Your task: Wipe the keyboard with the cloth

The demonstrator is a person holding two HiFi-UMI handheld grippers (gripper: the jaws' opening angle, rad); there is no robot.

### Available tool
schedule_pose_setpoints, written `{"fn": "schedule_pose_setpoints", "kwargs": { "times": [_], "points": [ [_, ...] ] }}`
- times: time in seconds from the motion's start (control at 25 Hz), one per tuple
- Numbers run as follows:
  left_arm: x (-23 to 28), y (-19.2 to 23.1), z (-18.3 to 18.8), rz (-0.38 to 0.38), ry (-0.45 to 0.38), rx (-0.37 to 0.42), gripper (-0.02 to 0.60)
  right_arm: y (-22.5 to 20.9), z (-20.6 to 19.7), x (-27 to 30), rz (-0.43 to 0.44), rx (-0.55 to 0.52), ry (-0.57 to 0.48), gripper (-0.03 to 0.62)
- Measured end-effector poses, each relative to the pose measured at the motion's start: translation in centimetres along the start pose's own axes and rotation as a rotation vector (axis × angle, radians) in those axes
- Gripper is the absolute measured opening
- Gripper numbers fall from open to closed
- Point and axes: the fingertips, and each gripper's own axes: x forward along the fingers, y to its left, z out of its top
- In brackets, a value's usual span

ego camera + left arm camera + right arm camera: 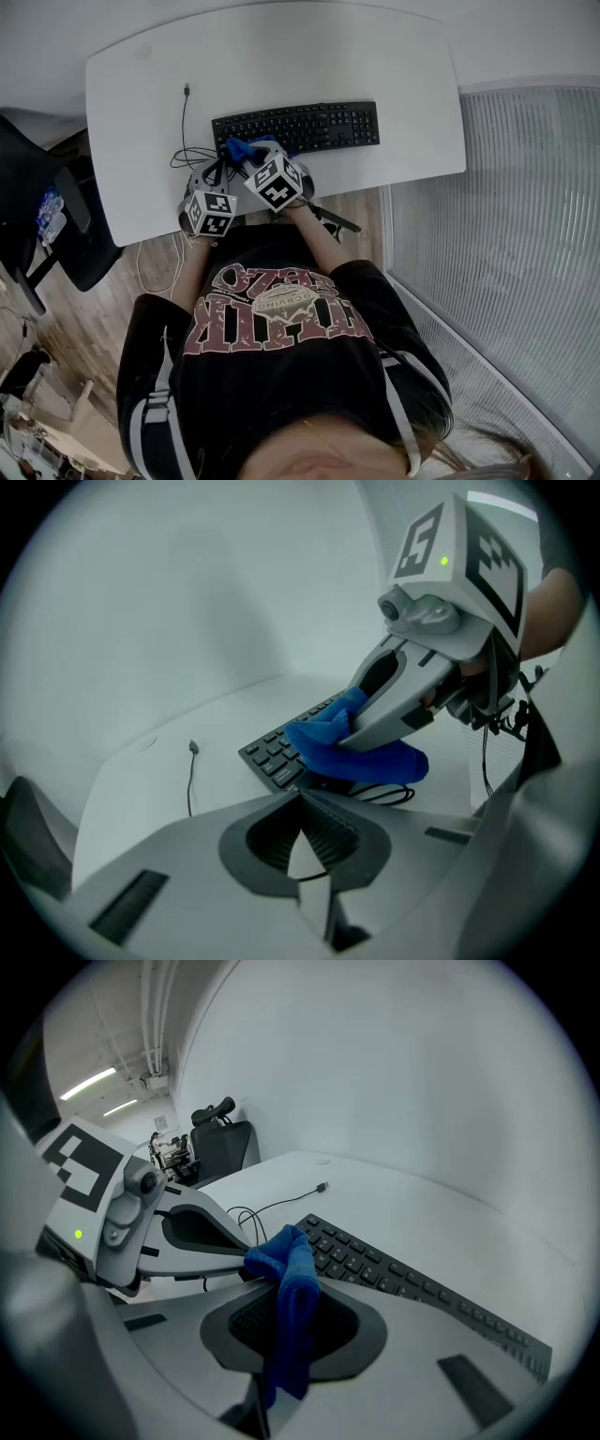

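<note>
Right gripper [278,1354] jaws are clamped on the blue cloth [289,1288], which hangs bunched at the left end of the keyboard [309,125]. Contact with the keys cannot be confirmed. Left gripper [302,841] jaws are together and hold nothing, close beside the right one. The keyboard lies on the worktop [281,56]. Assessment: wiping is at or near its start, and the key field to the right appears left to cover.

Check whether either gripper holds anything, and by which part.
The right gripper is shut on the blue folded cloth, pinched along its folded middle, with a bunched end sticking out. The left gripper is shut, empty.
</note>
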Motion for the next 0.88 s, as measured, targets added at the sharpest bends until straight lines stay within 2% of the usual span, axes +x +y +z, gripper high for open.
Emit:
{"fn": "schedule_pose_setpoints", "kwargs": {
  "times": [0.24,0.64,0.88],
  "points": [
    [0.8,-0.5,0.8,0.007,-0.01,0.013,0.04,-1.5,-1.3,-0.5,-0.012,0.02,-0.002,0.064],
    [2.5,-3.4,3.1,-0.044,-0.019,0.052,0.04,-3.5,-2.7,-1.6,-0.023,0.046,0.0,0.064],
    [3.1,-4.4,4.1,-0.042,-0.021,0.055,0.04,-4.6,-3.5,-2.4,-0.022,0.049,-0.005,0.064]
  ]
}}
